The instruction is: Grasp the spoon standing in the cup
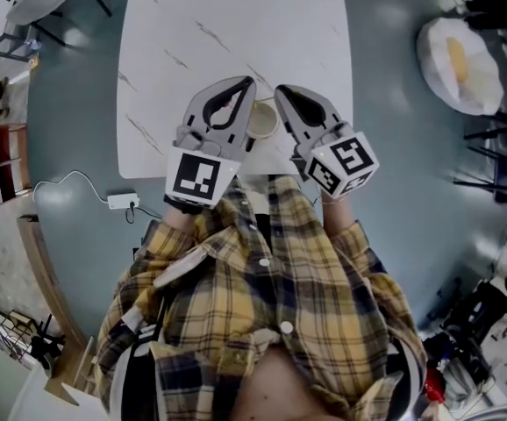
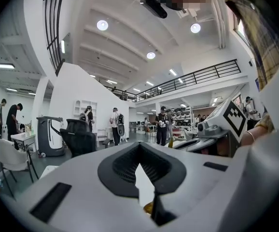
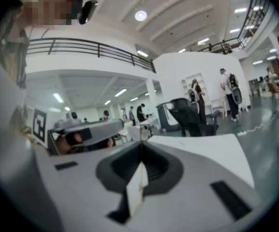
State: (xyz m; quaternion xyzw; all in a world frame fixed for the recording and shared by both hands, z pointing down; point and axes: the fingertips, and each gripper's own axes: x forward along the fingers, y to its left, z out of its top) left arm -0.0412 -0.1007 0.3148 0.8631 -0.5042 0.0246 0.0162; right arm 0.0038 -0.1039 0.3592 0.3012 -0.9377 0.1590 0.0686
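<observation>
While held flanking the cup (image 1: 262,121) above the desk (image 1: 201,42), found left hand-held gripper (image 1: 250,82) and right hand-held gripper (image 1: 280,89) fully closed.

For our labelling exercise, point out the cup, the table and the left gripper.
cup (image 1: 263,121): head view, its open top.
table (image 1: 227,24): head view, bare marbled top.
left gripper (image 1: 251,82): head view, its tip.

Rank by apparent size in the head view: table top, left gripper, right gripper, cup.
1. table top
2. left gripper and right gripper: they look alike, so not ranked; both sit nearer the camera than the table, which inflates them.
3. cup, partly hidden between them.
</observation>
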